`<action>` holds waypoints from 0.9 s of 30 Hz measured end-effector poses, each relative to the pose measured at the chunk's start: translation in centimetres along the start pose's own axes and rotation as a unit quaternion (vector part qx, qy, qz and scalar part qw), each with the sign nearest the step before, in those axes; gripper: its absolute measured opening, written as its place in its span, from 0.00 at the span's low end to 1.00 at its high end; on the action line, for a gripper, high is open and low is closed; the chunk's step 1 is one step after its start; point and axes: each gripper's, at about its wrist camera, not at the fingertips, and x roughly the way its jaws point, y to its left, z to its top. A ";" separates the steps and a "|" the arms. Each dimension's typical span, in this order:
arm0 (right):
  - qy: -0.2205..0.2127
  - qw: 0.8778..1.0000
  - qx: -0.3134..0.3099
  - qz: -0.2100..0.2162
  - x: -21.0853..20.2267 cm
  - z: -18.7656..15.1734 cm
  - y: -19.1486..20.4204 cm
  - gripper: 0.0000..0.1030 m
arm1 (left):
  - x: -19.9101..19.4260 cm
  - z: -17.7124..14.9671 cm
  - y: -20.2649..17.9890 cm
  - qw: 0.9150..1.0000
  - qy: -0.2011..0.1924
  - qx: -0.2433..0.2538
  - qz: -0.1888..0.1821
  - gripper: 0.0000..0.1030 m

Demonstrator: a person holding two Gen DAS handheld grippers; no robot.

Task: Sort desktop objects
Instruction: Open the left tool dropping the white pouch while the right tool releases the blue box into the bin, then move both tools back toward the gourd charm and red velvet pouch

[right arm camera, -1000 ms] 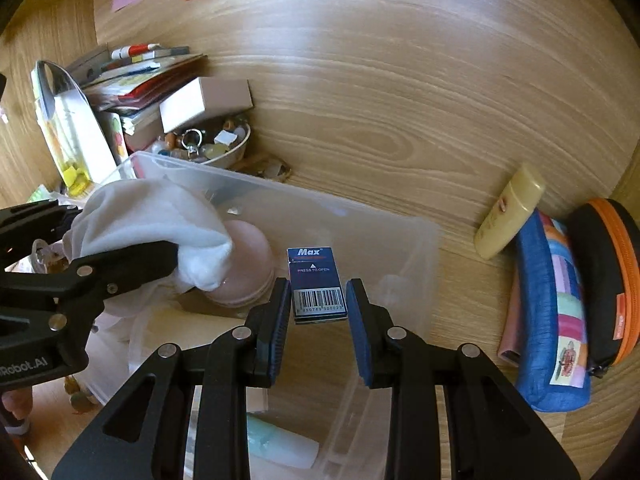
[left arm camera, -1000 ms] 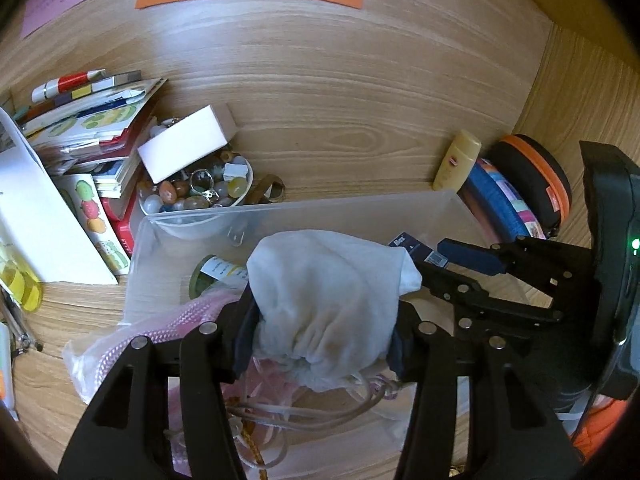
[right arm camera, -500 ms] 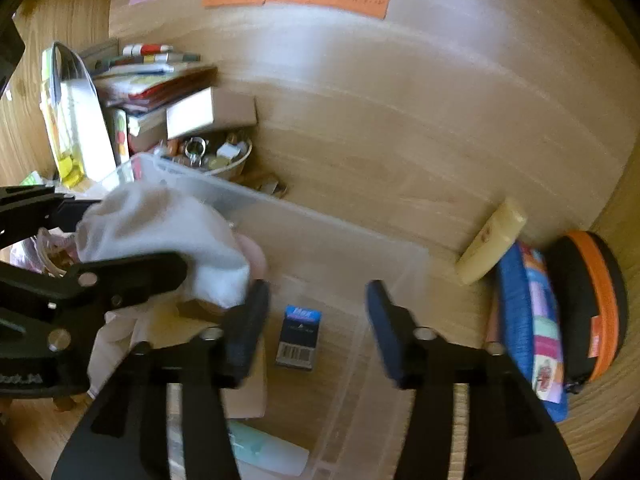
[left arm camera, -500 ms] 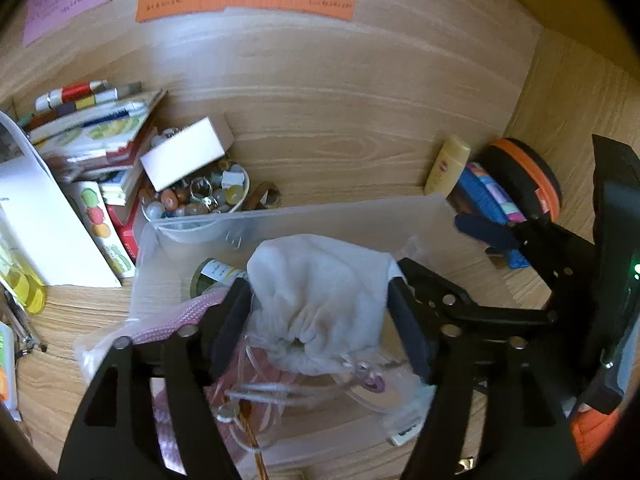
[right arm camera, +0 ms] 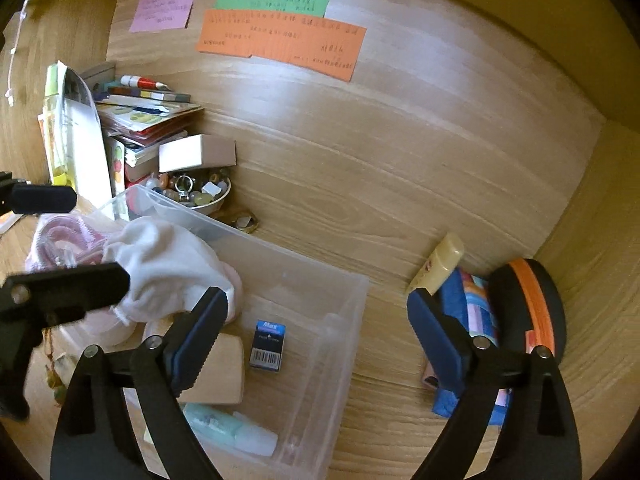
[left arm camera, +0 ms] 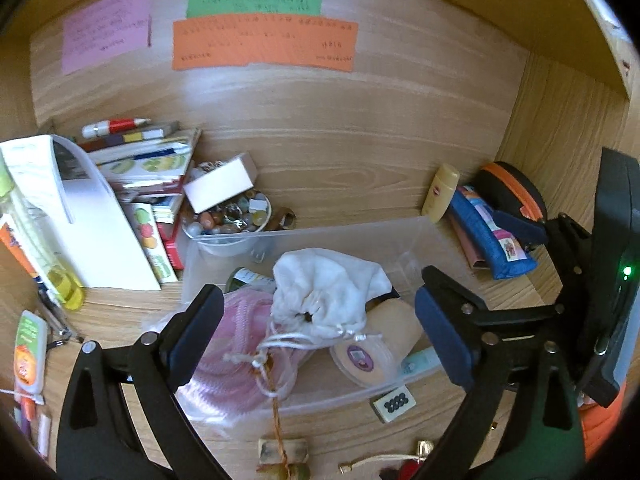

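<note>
Crowding the wooden desk, clutter surrounds a clear bin; both grippers gape empty.

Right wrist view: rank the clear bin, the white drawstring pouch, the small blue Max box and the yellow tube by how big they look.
1. Clear bin
2. White drawstring pouch
3. Yellow tube and small blue Max box: they look alike in size, so unranked.

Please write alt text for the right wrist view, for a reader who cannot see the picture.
The right claw is open above a clear plastic storage box, where a small dark blue box with a barcode lies free on the bottom. A white drawstring cloth pouch rests at the box's left end, beside the left claw's black finger.
</note>
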 end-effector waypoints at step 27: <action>-0.031 0.998 0.030 0.053 -10.5 -8.2 2.9 0.99 | -5.0 -9.7 3.0 0.995 0.038 -0.044 0.081 0.98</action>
